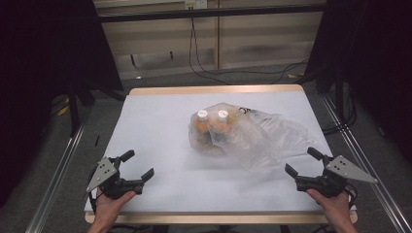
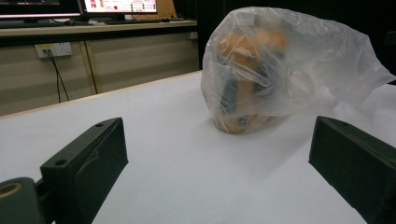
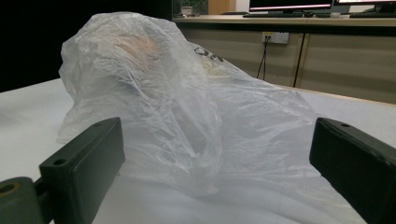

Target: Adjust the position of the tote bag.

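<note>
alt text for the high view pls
A clear plastic bag holding two orange bottles with white caps lies mid-table on a white sheet. Two hand-held grippers, left and right, rest open at the near corners, apart from the bag.

Left tool (image 1: pixel 139 165) and right tool (image 1: pixel 303 162), matte black blocky jaws with small screw holes, grey three-cornered top plates, bare forearms

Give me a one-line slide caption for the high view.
Two open grippers, left and right, flank a clear plastic bag holding two white-capped bottles.
</note>
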### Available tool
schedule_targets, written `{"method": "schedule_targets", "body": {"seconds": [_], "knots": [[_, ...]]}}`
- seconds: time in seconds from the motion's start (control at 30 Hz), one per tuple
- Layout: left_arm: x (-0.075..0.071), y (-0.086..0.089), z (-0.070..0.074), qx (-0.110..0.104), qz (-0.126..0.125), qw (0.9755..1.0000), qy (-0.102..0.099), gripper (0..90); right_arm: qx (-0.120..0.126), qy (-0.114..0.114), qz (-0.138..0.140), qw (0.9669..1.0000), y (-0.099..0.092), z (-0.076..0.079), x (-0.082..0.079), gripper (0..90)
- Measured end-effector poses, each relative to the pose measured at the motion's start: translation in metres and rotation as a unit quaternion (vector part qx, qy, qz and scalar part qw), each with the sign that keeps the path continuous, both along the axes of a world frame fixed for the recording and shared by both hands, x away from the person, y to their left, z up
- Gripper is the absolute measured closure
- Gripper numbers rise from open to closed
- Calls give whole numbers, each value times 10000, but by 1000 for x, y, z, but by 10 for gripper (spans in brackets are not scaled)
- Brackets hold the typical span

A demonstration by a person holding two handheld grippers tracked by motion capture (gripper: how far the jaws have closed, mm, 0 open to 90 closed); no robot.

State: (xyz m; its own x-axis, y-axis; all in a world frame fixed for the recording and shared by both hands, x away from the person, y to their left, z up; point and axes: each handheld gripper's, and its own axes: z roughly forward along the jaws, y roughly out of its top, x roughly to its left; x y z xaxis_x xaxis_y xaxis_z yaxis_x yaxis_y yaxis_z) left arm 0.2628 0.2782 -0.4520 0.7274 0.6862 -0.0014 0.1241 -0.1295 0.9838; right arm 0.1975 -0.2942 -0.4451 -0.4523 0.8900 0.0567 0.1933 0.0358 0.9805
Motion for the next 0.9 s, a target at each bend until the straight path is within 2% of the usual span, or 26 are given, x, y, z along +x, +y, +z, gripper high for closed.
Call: {"method": "schedule_targets", "body": {"seconds": [0.03,0.07,0.17,0.2,0.3,0.37,0.47,0.5,0.53,0.57,0.6,0.7,0.73,0.83,0.9], "knots": [[0,-2,0,-49,11,10000,54,43,-23,4,-12,10000,0,0,0,57],[0,-2,0,39,-44,10000,55,48,-22,14,-41,10000,0,-1,1,60],[0,-4,0,109,-107,9999,44,48,-29,52,-80,10000,0,-1,1,63],[0,-7,0,72,-156,9998,50,54,-83,67,-73,9999,-1,-1,1,70],[0,-7,0,114,-125,9998,77,58,-85,127,-73,9999,0,-2,1,74],[1,-9,1,223,-117,9997,48,60,-113,140,-26,9998,-1,-2,2,109],[2,-10,1,187,-142,9997,96,62,-158,156,60,9997,-2,-3,3,128],[3,-11,1,288,-187,9994,66,62,-158,156,60,9997,-2,-3,3,128],[3,-15,0,162,-229,9995,122,63,-188,184,88,9996,-2,-4,3,138],[3,-15,0,162,-229,9995,122,63,-190,192,117,9996,-3,-4,4,146],[3,-17,0,296,-255,9992,129,63,-202,184,100,9996,-3,-4,4,147],[3,-21,-1,249,-293,9991,189,70,-178,204,135,9995,-4,-4,4,183],[3,-24,-2,404,-371,9982,240,79,-173,219,157,9995,-4,-4,5,214],[1,-29,-1,370,-446,9980,261,95,-183,227,170,9994,-3,-4,5,216],[0,-31,-1,502,-530,9970,246,102,-194,263,176,9993,-2,-4,6,241]]}}
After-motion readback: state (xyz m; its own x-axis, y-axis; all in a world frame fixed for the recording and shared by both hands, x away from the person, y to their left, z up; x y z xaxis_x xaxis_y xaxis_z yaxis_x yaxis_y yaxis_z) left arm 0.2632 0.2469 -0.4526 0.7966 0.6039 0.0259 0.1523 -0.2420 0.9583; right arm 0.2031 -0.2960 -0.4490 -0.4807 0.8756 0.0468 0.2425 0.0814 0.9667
